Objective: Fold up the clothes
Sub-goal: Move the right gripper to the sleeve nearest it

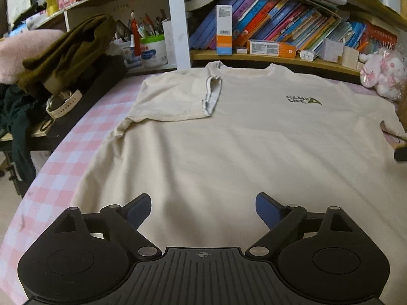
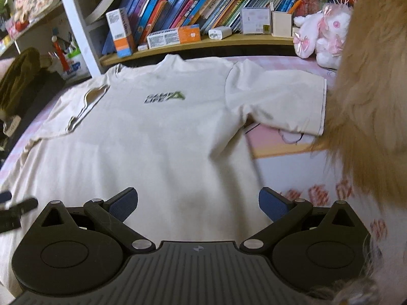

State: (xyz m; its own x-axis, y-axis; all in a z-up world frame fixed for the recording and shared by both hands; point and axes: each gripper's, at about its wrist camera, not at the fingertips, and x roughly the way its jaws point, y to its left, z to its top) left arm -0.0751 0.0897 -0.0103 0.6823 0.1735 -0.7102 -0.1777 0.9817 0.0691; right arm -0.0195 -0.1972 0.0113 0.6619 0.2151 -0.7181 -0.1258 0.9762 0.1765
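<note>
A cream T-shirt (image 1: 229, 139) with a small dark chest logo (image 1: 304, 100) lies face up on a pink checked cloth (image 1: 66, 167), collar toward the shelves. Its left sleeve (image 1: 175, 96) is folded inward onto the chest. In the right wrist view the same T-shirt (image 2: 152, 137) has its right sleeve (image 2: 279, 96) spread flat outward. My left gripper (image 1: 203, 211) hovers open above the lower hem area, nothing between its blue pads (image 1: 138, 209). My right gripper (image 2: 198, 203) is open too, above the shirt's lower right side.
Bookshelves with books (image 1: 279, 23) and boxes stand behind the shirt. A pink plush rabbit (image 2: 323, 33) sits at the back right. Fluffy tan fur (image 2: 368, 101) fills the right edge. An olive garment (image 1: 66, 50) and a white watch (image 1: 63, 104) lie on a black stand at left.
</note>
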